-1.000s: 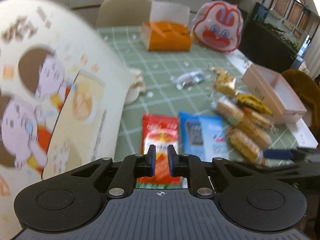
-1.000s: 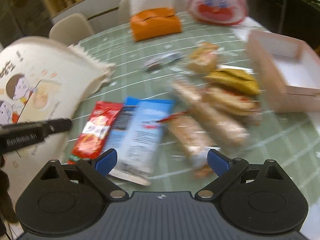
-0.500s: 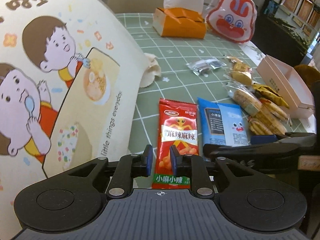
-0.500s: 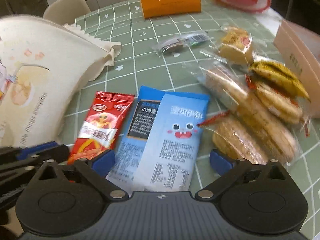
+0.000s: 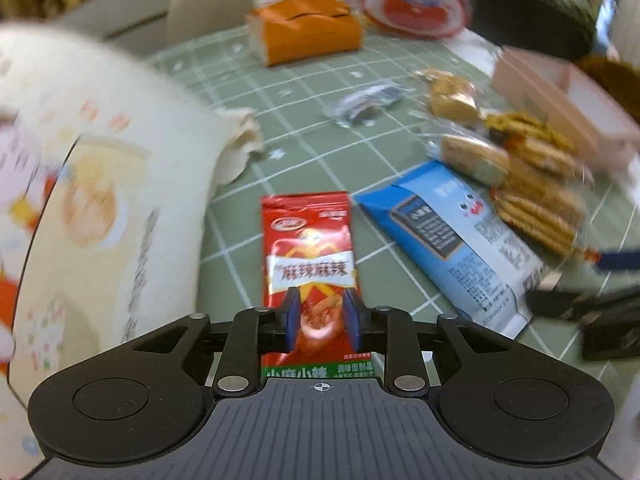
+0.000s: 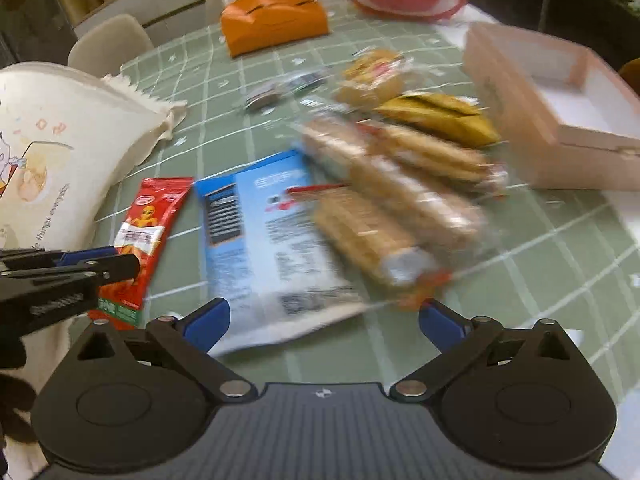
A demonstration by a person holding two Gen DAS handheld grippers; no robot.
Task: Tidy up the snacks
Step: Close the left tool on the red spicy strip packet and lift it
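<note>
Left wrist: cloth bag (image 5: 100,184) crowds red packet (image 5: 310,256).

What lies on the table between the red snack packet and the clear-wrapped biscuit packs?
The blue snack packet lies between the red snack packet and the biscuit packs, clearest in the right wrist view.

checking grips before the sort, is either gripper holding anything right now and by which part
Nothing is held. The left gripper, slightly open, hovers over the red snack packet; the right gripper is wide open.
</note>
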